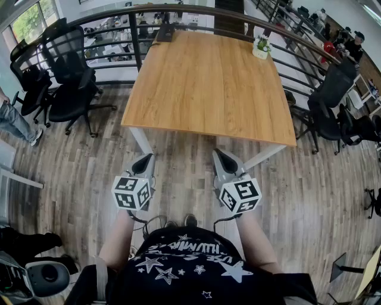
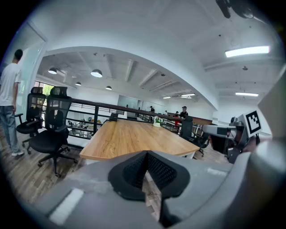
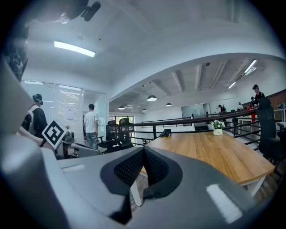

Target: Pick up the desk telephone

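While the desk telephone (image 1: 165, 32) sits at the far edge of the wooden surface (image 1: 208, 89), beside the railing (image 1: 113, 18), the left claw (image 1: 145, 159) and right claw (image 1: 221, 155) hang well short of it, each pressed together on nothing. I'd guess it's hard, smooth plastic, fairly light, its handset lying loose. Taking it by its two sides, handset pinned down, seems safest.
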A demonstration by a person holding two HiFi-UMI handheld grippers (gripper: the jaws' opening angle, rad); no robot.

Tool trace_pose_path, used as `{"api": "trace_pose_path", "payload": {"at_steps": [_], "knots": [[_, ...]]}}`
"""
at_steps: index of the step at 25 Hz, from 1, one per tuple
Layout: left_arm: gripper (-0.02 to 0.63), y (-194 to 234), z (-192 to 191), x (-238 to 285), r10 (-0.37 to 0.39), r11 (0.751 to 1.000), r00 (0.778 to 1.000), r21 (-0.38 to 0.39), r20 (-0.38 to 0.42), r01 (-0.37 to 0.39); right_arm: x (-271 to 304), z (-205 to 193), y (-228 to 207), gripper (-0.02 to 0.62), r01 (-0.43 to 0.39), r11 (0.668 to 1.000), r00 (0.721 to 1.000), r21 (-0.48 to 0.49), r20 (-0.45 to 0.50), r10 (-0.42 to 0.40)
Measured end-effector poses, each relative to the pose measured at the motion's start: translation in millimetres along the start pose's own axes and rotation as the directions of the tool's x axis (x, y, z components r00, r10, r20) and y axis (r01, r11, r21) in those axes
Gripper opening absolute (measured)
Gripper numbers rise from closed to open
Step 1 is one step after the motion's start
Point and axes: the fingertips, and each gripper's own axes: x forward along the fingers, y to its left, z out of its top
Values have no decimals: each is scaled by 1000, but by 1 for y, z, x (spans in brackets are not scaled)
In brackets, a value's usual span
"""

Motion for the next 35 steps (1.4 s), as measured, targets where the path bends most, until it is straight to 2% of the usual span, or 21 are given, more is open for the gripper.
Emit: {"api": "trace_pose_path", "payload": {"at_steps": [10, 17, 21, 27, 31, 35], "knots": [[0, 6, 4, -9, 15, 1000, 1000, 16, 0, -15, 6, -6, 2, -3, 19, 1000, 999, 15, -39, -19], [0, 17, -37, -27, 16, 999, 999, -45, -44, -18, 12, -22, 14, -2, 34, 999, 998, 32, -48, -32], [0, 39, -36, -40, 35, 998, 999, -56, -29, -37, 24, -20, 29, -2, 18, 999, 1000, 40, -22, -17], [2, 67, -33, -55, 62, 997, 998, -43, -12, -63, 36, -30, 53, 0, 33, 999, 998, 12, -46, -32], [2, 87, -45, -59, 77, 993, 997, -85, -31, -79, 49, -27, 59, 0, 47, 999, 998, -6, -40, -47], [2, 102, -48, -52, 90, 989, 995, -110, -43, -95, 68, -27, 52, 0, 36, 999, 999, 22, -42, -35]]}}
